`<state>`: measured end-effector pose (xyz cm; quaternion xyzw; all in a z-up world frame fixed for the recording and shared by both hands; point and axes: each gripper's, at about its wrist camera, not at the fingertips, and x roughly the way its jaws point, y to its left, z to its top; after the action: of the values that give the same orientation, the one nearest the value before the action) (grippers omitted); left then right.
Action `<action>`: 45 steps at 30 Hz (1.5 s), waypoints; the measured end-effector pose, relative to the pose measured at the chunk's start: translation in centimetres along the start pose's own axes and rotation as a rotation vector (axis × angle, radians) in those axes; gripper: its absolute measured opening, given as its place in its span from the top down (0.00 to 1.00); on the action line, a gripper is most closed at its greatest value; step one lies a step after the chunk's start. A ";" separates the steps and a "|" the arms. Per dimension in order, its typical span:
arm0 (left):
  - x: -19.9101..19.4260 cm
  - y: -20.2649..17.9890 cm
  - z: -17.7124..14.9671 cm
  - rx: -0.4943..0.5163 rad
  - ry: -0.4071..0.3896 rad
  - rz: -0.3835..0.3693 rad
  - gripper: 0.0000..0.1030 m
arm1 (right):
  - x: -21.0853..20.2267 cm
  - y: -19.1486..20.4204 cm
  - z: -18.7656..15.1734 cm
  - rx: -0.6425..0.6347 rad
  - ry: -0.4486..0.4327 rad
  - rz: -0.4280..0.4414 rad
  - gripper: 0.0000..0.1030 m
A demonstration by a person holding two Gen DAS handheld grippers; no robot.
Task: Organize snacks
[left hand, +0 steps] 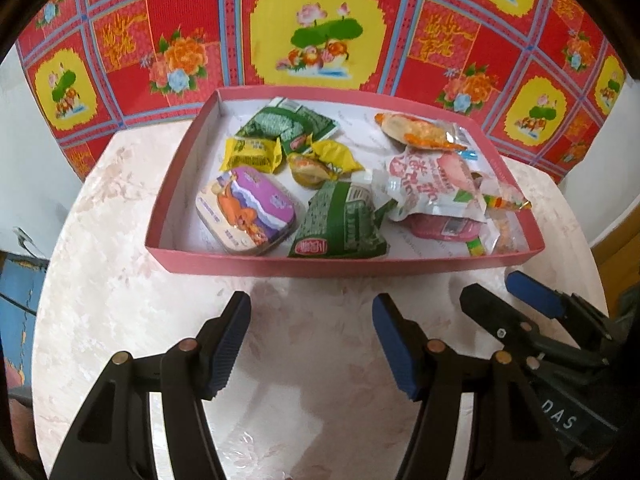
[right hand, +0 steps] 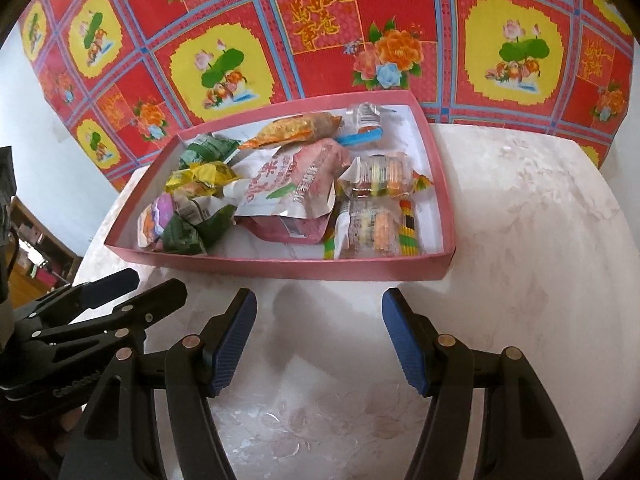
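The snacks all lie inside the pink box point(left hand: 224, 266), a shallow cardboard tray with a white floor that sits on the tabletop point(left hand: 120, 280); no snack shows on the tabletop outside the box. Near the box's front wall lie a purple tin point(left hand: 248, 212) with rounded corners and a crinkled green packet point(left hand: 340, 224); further in are a yellow wrapped sweet point(left hand: 252, 154), a second green packet point(left hand: 292, 126) and an orange bag point(left hand: 420, 132), while a soft pink-and-white pouch point(left hand: 432, 188) overlaps its neighbours and clear packs of striped candy point(right hand: 380, 176) fill the far side of the box from the tin. Both grippers hover in front of the box, the left gripper point(left hand: 312, 344) and the right gripper point(right hand: 320, 340) each with its blue ribbed pads spread apart and nothing between them. This fits either snacks gathered and the job over, or a loose heap awaiting sorting into groups. If sorting goes on, I judge slippery foil wrappers need a pinch on a sealed edge, and the rigid tin a grip across its narrow sides. The tabletop is pale, glossy and marbled.
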<state>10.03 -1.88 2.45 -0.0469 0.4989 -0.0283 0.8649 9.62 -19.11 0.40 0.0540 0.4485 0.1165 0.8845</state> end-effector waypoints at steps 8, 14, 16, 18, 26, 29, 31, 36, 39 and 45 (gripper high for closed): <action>0.2 0.1 -0.1 -0.005 0.003 0.000 0.35 | 0.0 0.2 -0.1 0.007 -0.015 -0.017 0.35; 0.2 0.0 -0.1 0.003 0.001 0.004 0.35 | 0.0 0.1 -0.1 0.007 -0.016 -0.017 0.35; 0.2 0.0 -0.1 0.003 0.001 0.005 0.35 | 0.0 0.1 -0.1 0.010 -0.015 -0.015 0.35; 0.2 0.0 -0.1 0.004 0.000 0.006 0.35 | 0.0 0.1 -0.1 0.010 -0.015 -0.015 0.35; 0.3 0.0 -0.1 -0.001 0.002 0.009 0.35 | -0.1 0.1 -0.1 0.010 -0.017 -0.015 0.35; 0.4 0.1 -0.1 -0.001 0.004 0.009 0.35 | -0.1 0.2 -0.1 0.009 -0.016 -0.016 0.35; 0.4 0.1 -0.1 -0.002 0.001 0.009 0.35 | -0.1 0.1 -0.1 0.009 -0.016 -0.016 0.35; 0.5 0.1 -0.2 -0.002 0.002 0.010 0.35 | -0.1 0.1 -0.1 0.008 -0.017 -0.015 0.35; 0.5 0.1 -0.2 -0.002 0.001 0.010 0.35 | -0.1 0.1 -0.1 0.009 -0.017 -0.016 0.35; 0.5 0.0 -0.2 -0.001 0.000 0.011 0.35 | -0.1 0.1 -0.1 0.010 -0.018 -0.016 0.35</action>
<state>10.11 -1.91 1.88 -0.0449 0.4994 -0.0234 0.8649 9.44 -19.05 0.43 0.0561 0.4415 0.1066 0.8891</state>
